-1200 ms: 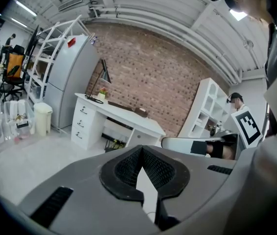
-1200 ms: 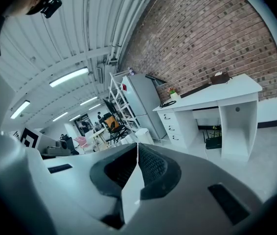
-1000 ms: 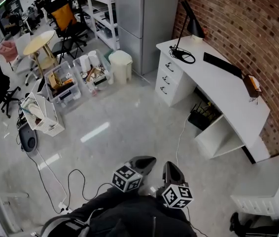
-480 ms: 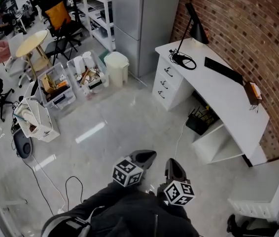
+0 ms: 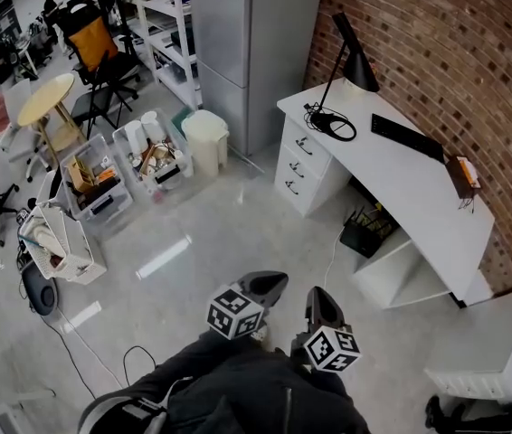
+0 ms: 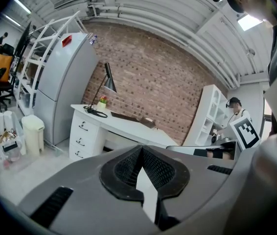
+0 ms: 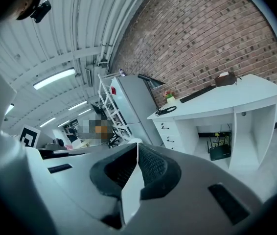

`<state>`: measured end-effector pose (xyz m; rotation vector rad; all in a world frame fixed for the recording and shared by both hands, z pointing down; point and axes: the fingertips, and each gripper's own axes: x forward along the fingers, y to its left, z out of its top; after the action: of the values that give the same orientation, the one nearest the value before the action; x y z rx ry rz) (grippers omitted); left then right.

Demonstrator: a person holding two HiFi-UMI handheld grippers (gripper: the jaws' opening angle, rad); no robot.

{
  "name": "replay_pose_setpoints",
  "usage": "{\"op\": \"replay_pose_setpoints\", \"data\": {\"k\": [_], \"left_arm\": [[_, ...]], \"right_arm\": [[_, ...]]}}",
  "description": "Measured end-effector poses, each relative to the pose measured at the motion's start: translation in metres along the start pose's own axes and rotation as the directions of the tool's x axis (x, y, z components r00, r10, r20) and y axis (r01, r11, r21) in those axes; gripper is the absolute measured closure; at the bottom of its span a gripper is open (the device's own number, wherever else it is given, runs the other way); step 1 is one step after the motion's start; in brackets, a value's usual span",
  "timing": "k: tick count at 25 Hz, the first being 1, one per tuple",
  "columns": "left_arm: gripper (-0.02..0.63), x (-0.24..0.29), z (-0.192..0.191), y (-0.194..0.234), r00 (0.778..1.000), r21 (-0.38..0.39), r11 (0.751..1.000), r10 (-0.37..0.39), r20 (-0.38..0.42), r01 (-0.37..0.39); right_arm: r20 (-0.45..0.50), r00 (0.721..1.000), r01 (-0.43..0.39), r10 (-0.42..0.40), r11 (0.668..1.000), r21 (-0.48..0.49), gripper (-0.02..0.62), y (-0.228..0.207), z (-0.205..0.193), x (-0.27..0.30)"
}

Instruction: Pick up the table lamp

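Left claw (image 5: 272,284) shut, floor (image 5: 224,229) stretching to desk edge (image 5: 381,174).

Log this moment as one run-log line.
left gripper shut, empty | right gripper shut, empty | table lamp on desk, untouched

the table lamp (image 5: 357,58) is black and the desk (image 5: 392,172) white. the brick wall (image 5: 473,61) shows red-brown bricks with pale joints. the floor (image 5: 224,233) is glossy grey.
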<state>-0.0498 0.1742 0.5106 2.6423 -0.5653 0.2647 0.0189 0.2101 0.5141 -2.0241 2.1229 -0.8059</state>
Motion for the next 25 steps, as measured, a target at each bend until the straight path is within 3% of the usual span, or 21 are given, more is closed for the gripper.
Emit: {"op": "replay_pose_setpoints", "data": {"k": [12,18,25], "left_arm": [[0.6,0.001,0.008,0.034,1.0,-0.012,1.0,0.004,0.001,-0.004],[0.6,-0.004,0.003,0.043,0.999,-0.035,0.998,0.047,0.009,-0.047],[0.6,0.005,-0.008,0.049,0.998,-0.036,0.998,0.047,-0.041,-0.048]], "right_arm": [[-0.012,1.0,-0.016,0.016,1.0,0.008,0.583,0.01,0.005,0.038],[-0.048,0.998,-0.042,0.043,0.999,0.017,0.583,0.015,-0.005,0.043],[-0.066,0.997,-0.044,0.047,0.998,0.047,0.583,0.007,-0.012,0.052]]}}
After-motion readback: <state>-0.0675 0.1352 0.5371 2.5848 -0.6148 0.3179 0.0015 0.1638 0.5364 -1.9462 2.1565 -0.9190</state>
